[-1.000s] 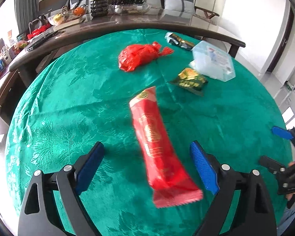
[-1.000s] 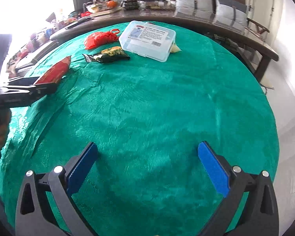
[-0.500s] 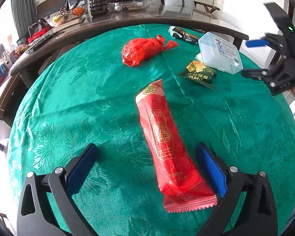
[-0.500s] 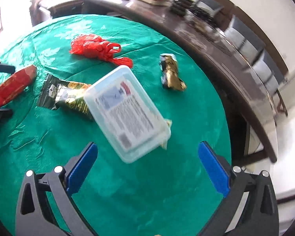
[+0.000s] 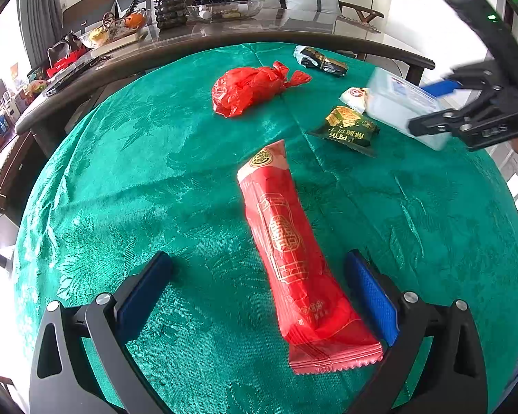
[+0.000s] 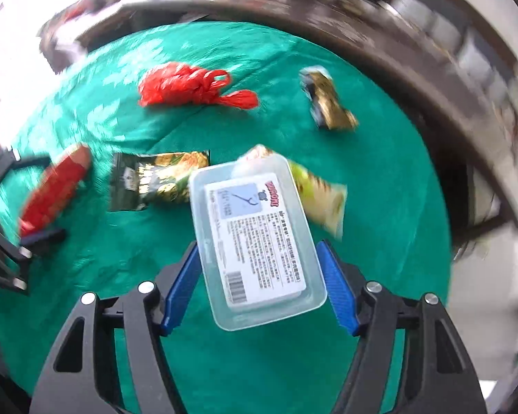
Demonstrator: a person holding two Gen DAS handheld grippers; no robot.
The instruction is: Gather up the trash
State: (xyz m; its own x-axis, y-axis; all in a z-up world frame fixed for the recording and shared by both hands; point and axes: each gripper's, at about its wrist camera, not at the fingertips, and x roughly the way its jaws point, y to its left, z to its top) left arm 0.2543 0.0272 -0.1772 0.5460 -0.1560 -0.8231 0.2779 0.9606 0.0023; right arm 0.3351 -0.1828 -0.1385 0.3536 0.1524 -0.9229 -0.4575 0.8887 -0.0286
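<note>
A long red snack wrapper (image 5: 286,248) lies on the green tablecloth (image 5: 121,189) between the open fingers of my left gripper (image 5: 259,293), nearer the right finger. My right gripper (image 6: 257,279) straddles a clear plastic box (image 6: 252,238) with a printed label; its blue pads stand at the box's sides, partly closed, contact unclear. The box also shows in the left wrist view (image 5: 404,103) with the right gripper (image 5: 466,110) over it. A crumpled red plastic bag (image 5: 255,86), a green snack packet (image 5: 348,129), a dark-gold packet (image 5: 321,60) and a pale packet (image 6: 321,200) lie around.
A dark curved counter (image 5: 224,41) behind the round table carries fruit bowls, a plant pot and clutter. Cushioned seats stand behind it. The table edge drops off at the right (image 5: 514,207).
My right gripper swung over to the clear box and narrowed around it. My left gripper crept forward along the red wrapper and stayed open.
</note>
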